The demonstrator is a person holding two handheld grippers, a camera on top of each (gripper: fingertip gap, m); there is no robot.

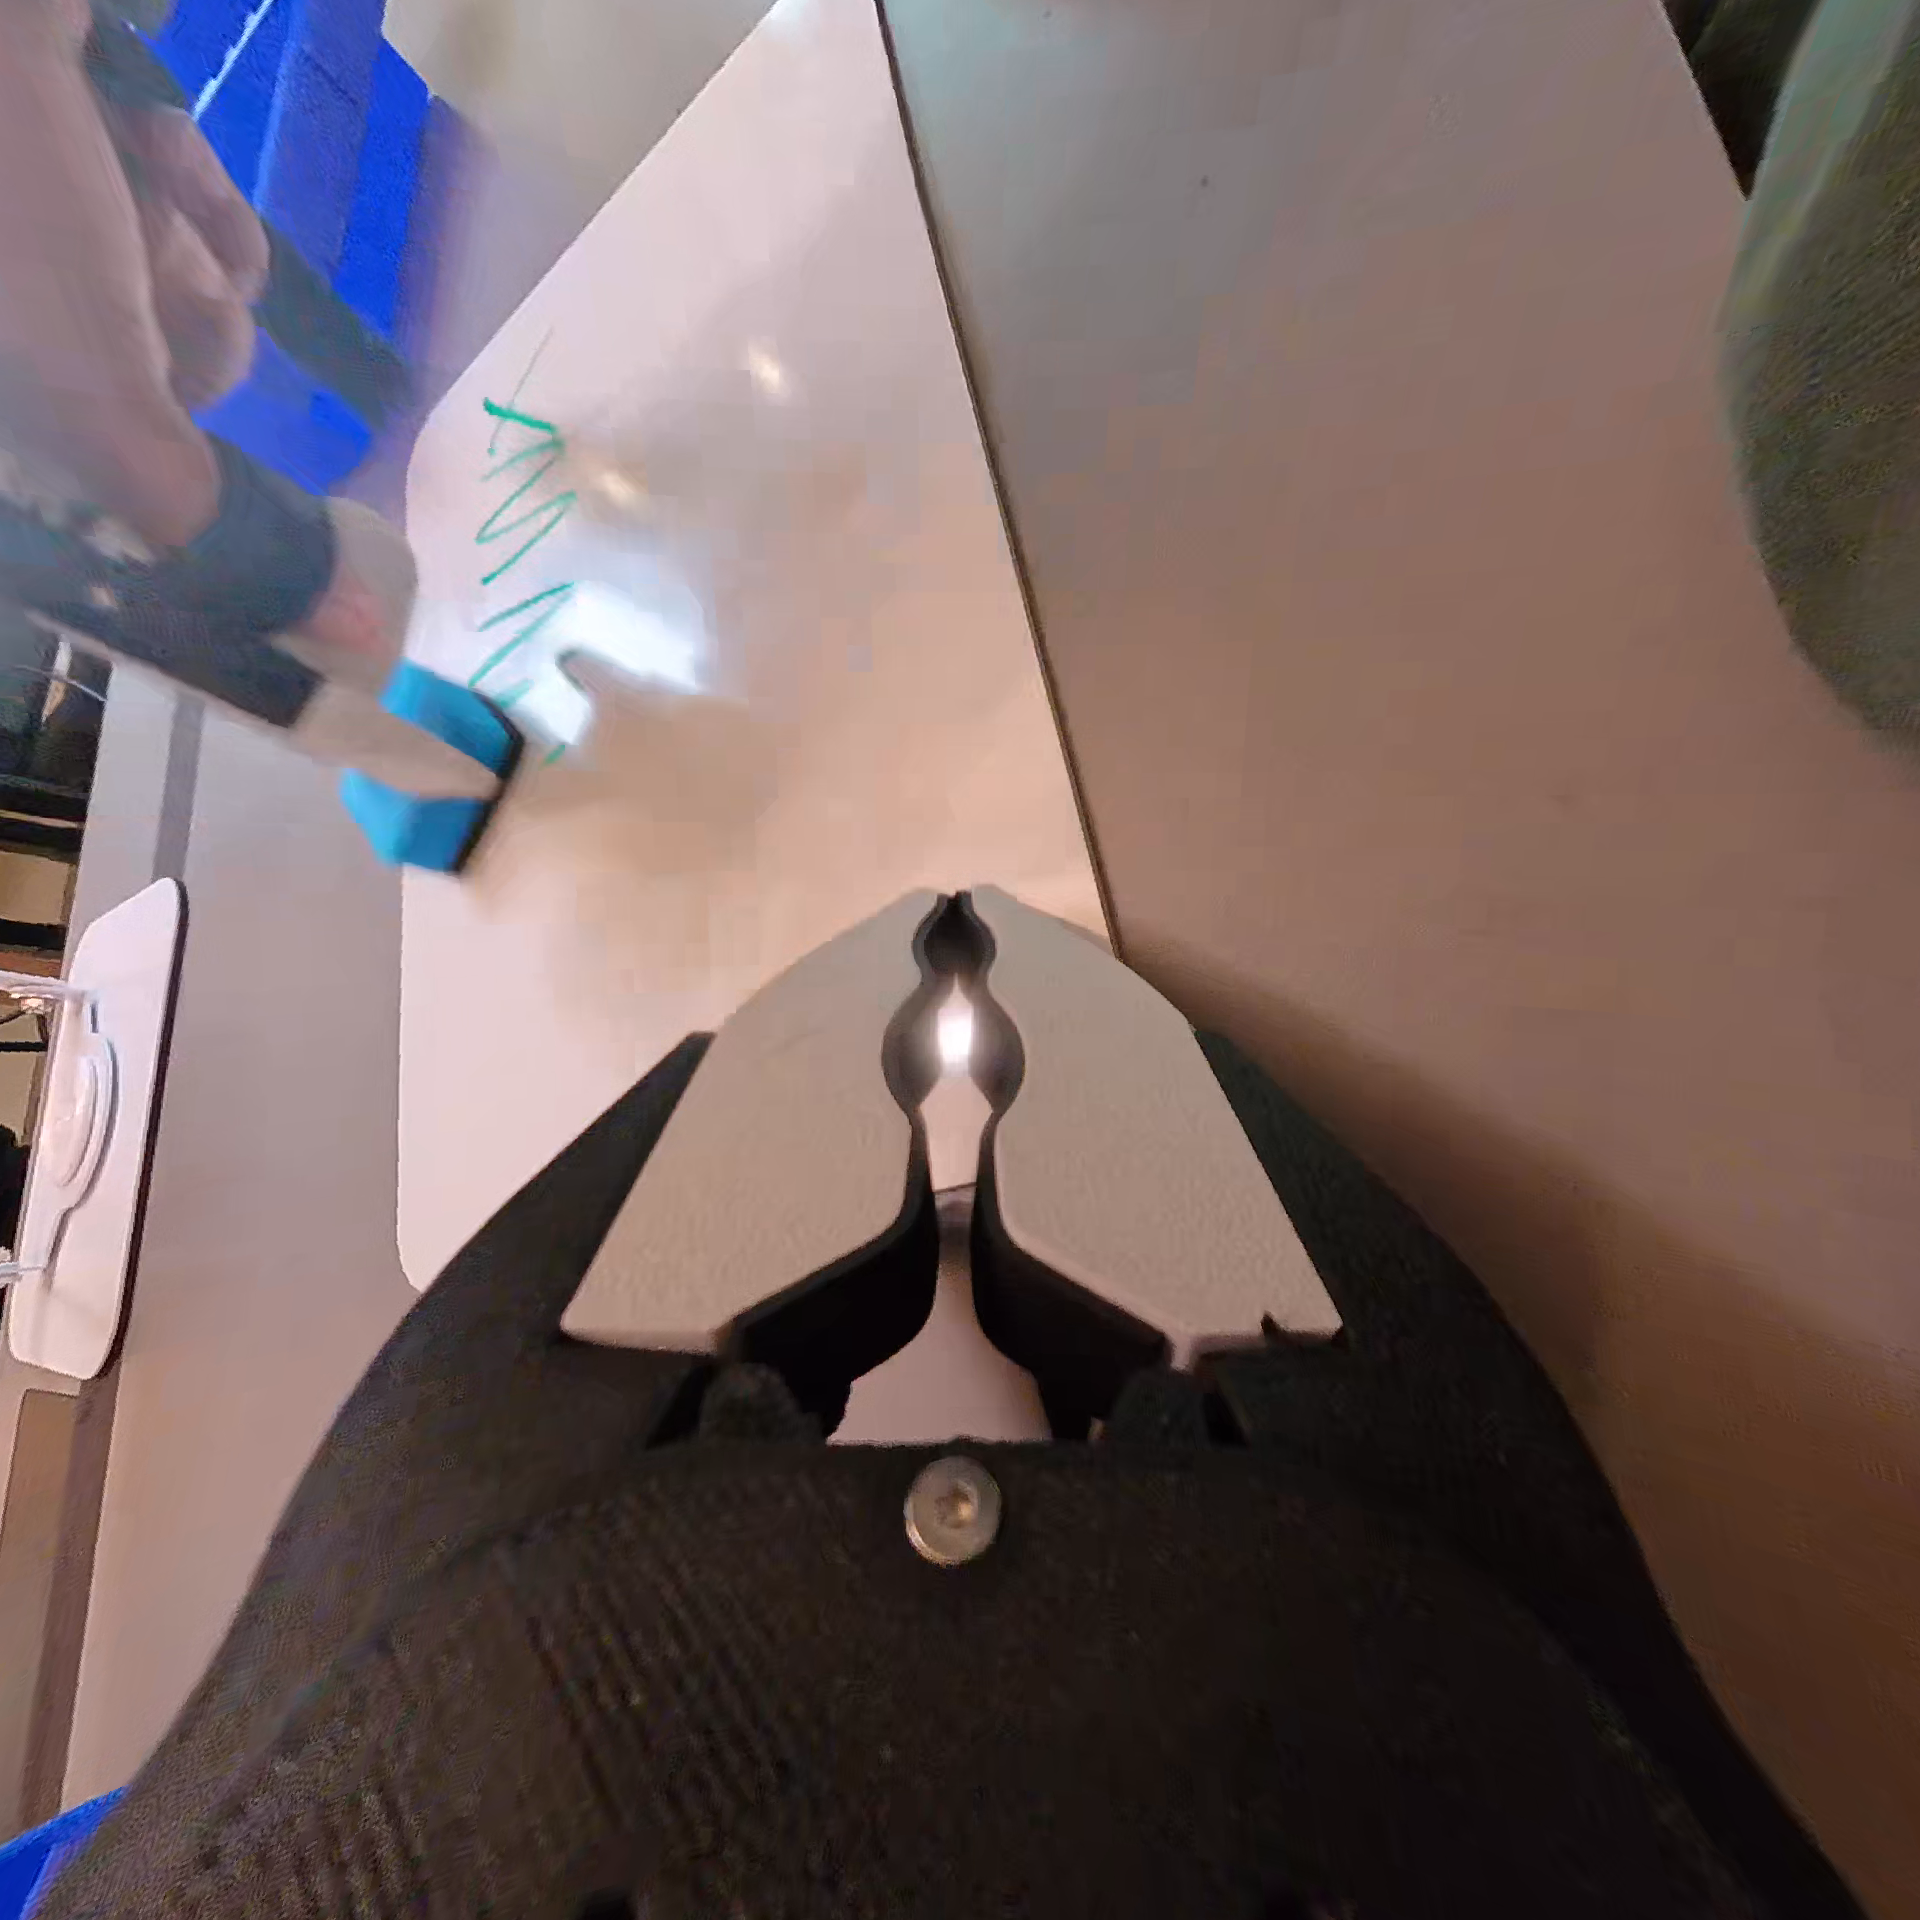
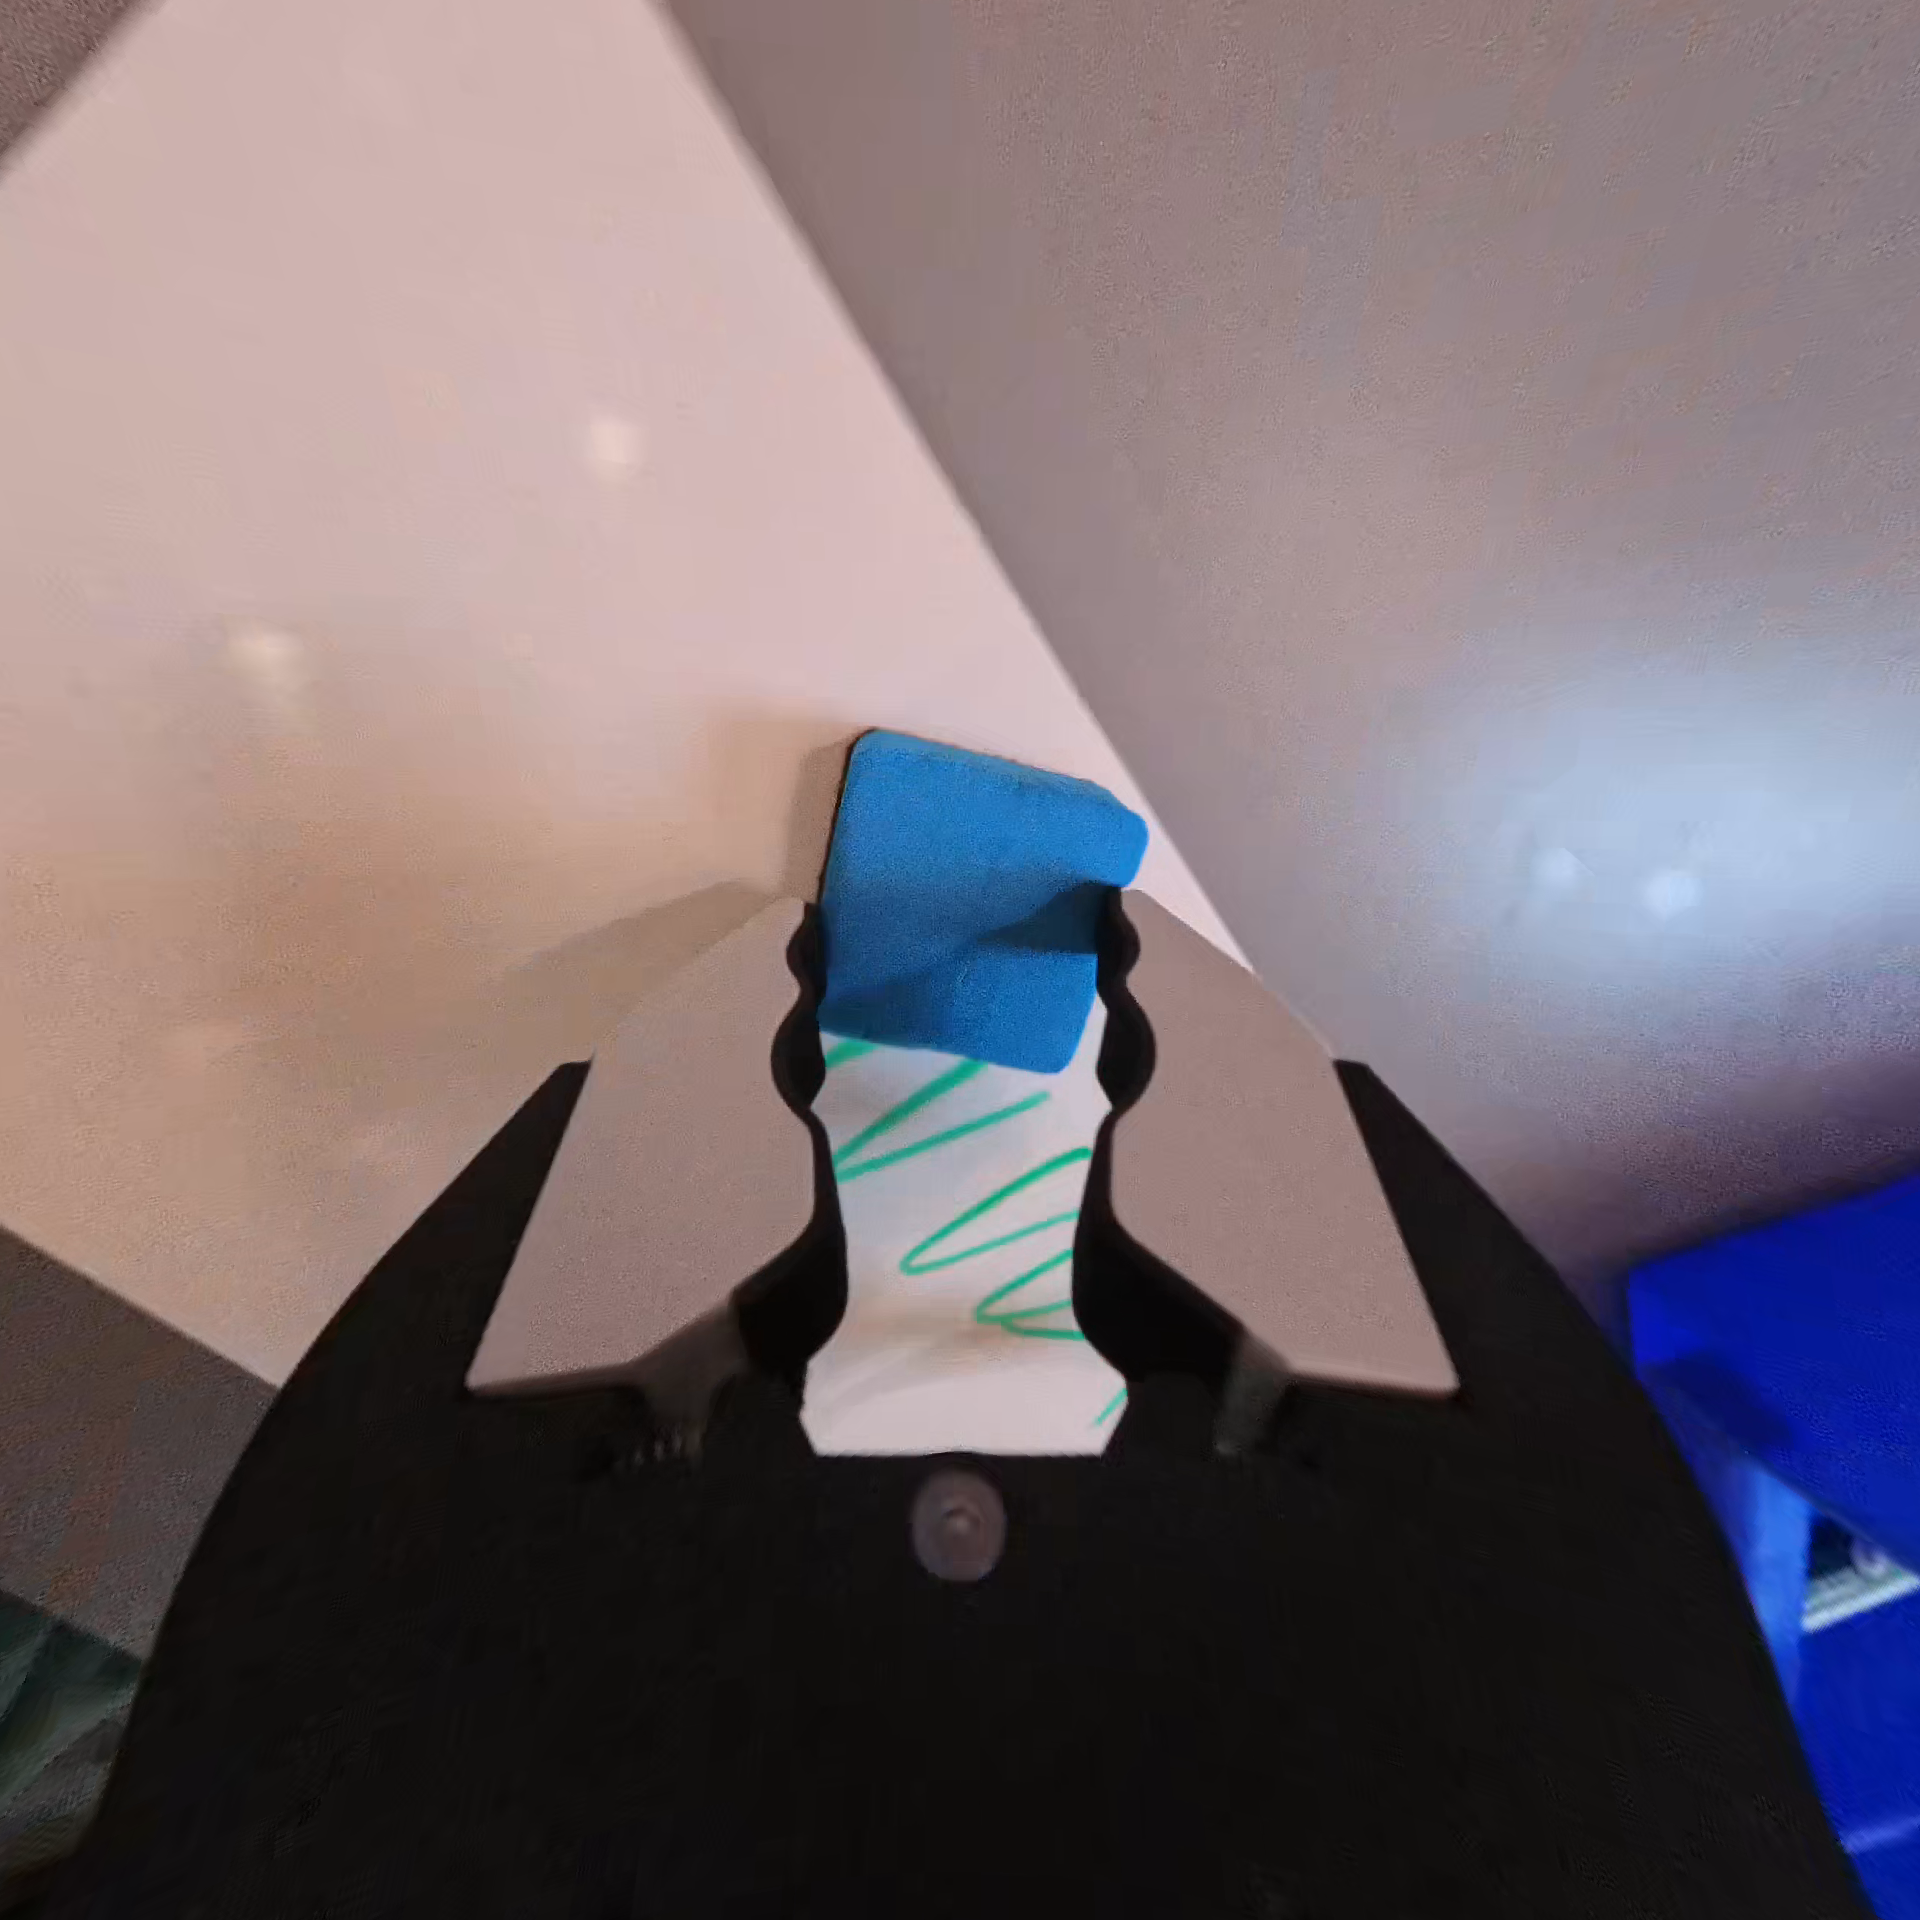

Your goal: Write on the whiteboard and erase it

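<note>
Pinched between the fingertips of the right gripper [image 2: 961,914], a blue eraser [image 2: 966,894] is pressed flat on the whiteboard [image 2: 364,623], just beyond the green scribble [image 2: 966,1195]. The left gripper [image 1: 961,899] is pressed together on nothing, resting near the board's edge. Erasing is judged to be in hand; most of the scribble remains, so strokes back across it are called for next

Grey table top [image 1: 1455,520] fills most of both views, with soft ceiling-light glare spots on it [image 2: 1662,888]. Blue plastic bin [image 2: 1787,1455] sits at the table's edge, also seen blurred in the left wrist view [image 1: 343,156]. White flat plate [image 1: 94,1122] lies at far left. Dark clutter beyond the edge, unclear.
</note>
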